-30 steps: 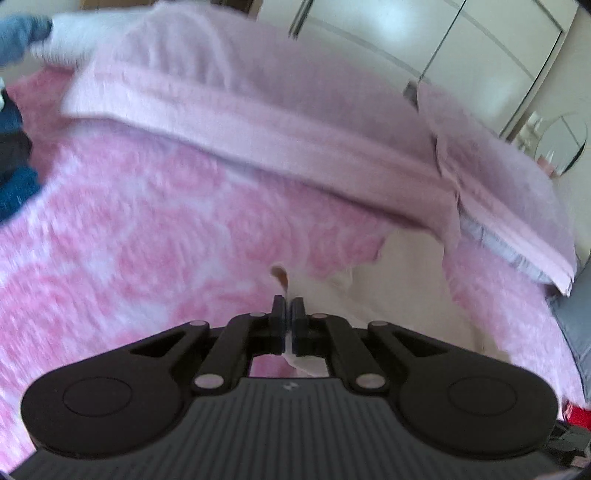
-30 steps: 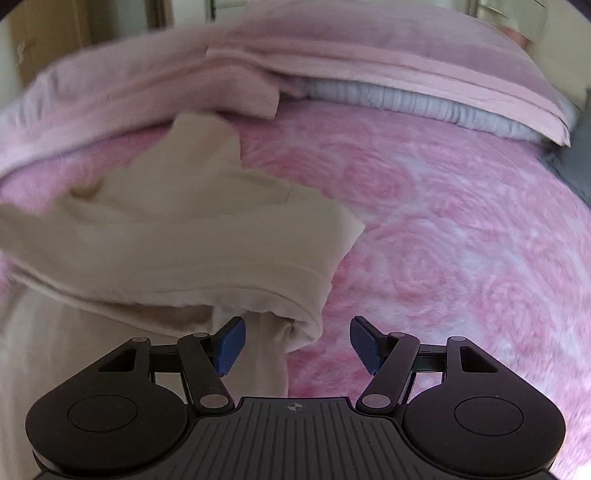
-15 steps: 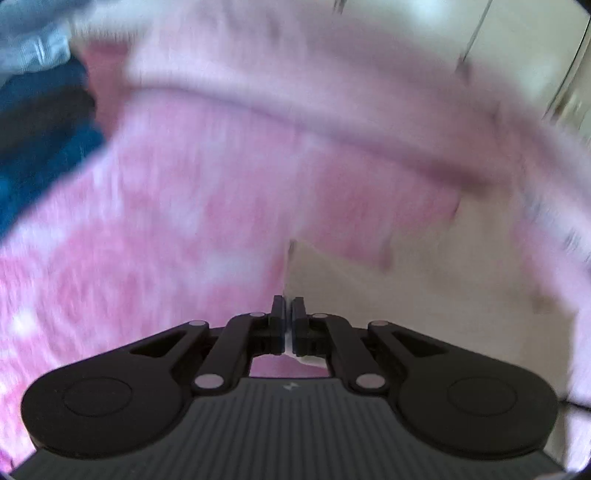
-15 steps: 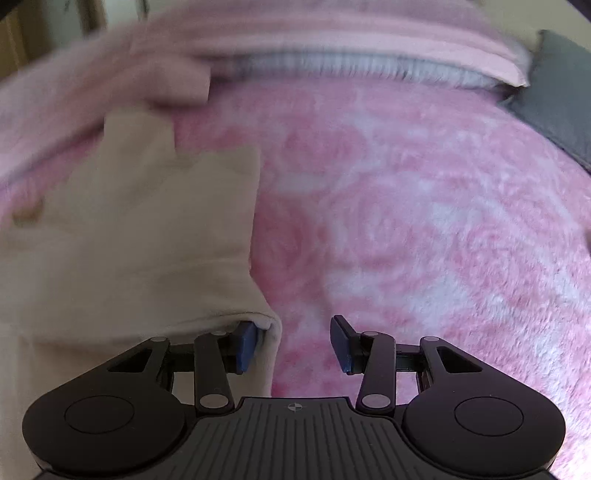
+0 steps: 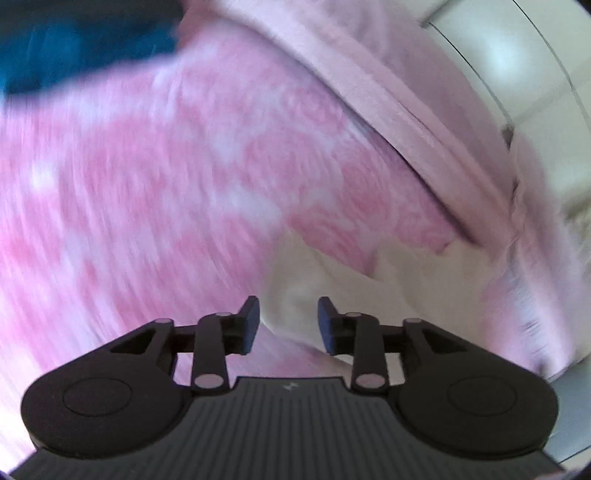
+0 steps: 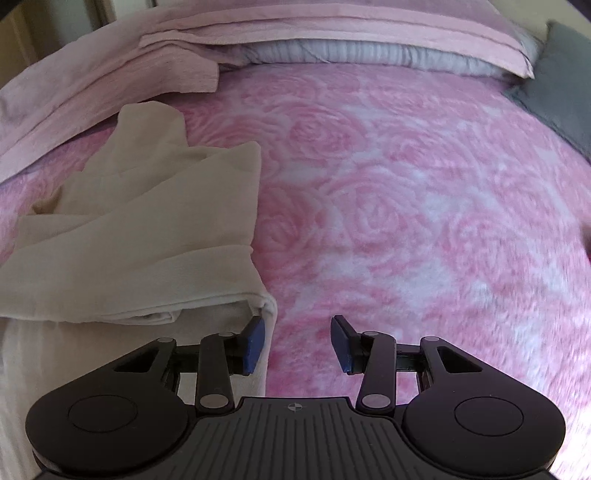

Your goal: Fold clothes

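A cream garment [image 6: 147, 236] lies partly folded on the pink rose-pattern blanket [image 6: 406, 206], at the left of the right wrist view. My right gripper [image 6: 298, 343] is open and empty, with its left finger beside the garment's folded right edge. In the blurred left wrist view the same cream garment [image 5: 343, 280] lies just ahead of my left gripper [image 5: 288, 321], which is open and holds nothing.
Pale pink pillows [image 6: 332, 29] and a folded pink sheet [image 6: 110, 81] lie along the bed's far side. A grey cushion [image 6: 565, 81] sits at the right. Dark blue clothes [image 5: 74, 48] lie at the upper left of the left wrist view. White cupboard doors [image 5: 517, 55] stand behind.
My left gripper was shut on the cream garment's edge, swung left and has opened, letting it go. My right gripper stayed open and moved along the garment's right edge, which now lies folded flatter.
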The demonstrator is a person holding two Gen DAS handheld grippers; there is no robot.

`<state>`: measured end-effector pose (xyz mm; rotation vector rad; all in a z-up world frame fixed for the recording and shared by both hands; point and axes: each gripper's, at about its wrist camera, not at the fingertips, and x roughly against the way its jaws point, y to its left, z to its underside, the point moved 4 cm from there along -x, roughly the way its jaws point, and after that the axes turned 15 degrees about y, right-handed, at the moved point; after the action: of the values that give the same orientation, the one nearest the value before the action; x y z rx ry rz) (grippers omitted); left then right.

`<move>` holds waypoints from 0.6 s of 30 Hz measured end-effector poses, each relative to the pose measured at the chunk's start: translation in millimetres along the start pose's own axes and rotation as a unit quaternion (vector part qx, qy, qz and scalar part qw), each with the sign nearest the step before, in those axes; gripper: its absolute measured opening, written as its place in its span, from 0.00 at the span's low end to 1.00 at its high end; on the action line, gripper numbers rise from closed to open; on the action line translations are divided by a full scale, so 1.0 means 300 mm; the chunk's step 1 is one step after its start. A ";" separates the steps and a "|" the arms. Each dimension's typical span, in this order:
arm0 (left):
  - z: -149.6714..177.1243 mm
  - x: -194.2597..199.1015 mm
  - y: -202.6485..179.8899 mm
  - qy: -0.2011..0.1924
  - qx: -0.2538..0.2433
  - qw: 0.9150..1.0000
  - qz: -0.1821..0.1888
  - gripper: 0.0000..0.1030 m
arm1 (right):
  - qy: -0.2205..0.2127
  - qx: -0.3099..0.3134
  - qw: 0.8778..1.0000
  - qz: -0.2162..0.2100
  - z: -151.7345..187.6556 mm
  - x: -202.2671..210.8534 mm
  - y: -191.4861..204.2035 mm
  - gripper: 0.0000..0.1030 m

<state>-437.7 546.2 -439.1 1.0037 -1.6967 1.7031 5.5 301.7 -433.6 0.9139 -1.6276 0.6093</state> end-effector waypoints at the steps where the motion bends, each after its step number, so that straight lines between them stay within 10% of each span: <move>1: 0.011 -0.027 0.010 0.010 0.024 0.999 0.019 0.35 | 0.001 -0.007 1.000 -0.004 0.004 0.002 -0.001 0.42; 8: 0.009 -0.171 0.066 -0.012 0.155 0.984 0.084 0.35 | 0.012 -0.007 1.000 -0.005 0.014 0.002 0.011 0.42; 10: -0.010 -0.179 0.019 -0.011 0.102 0.994 0.045 0.06 | 0.010 -0.008 1.000 -0.004 0.017 0.005 0.006 0.42; 12: -0.023 -0.189 -0.095 -0.009 -0.042 0.998 -0.048 0.01 | 0.010 -0.010 1.000 -0.001 0.020 0.006 0.000 0.42; 13: -0.006 -0.195 -0.171 -0.020 -0.147 0.983 -0.104 0.01 | 0.010 -0.012 1.000 0.000 0.021 0.006 -0.004 0.42; 14: 0.018 -0.201 -0.254 -0.037 -0.261 0.951 -0.162 0.01 | 0.010 -0.013 1.000 0.001 0.023 0.007 -0.007 0.42; 15: 0.072 -0.215 -0.335 -0.060 -0.386 0.895 -0.215 0.01 | 0.010 -0.014 1.000 0.002 0.023 0.008 -0.010 0.42; 18: 0.233 -0.271 -0.416 -0.072 -0.588 0.763 -0.257 0.01 | 0.009 -0.016 1.000 0.003 0.022 0.011 -0.018 0.42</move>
<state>-280.9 496.8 -434.7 0.7951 -1.8417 0.0404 5.8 292.7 -432.6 0.8773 -1.6213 0.5921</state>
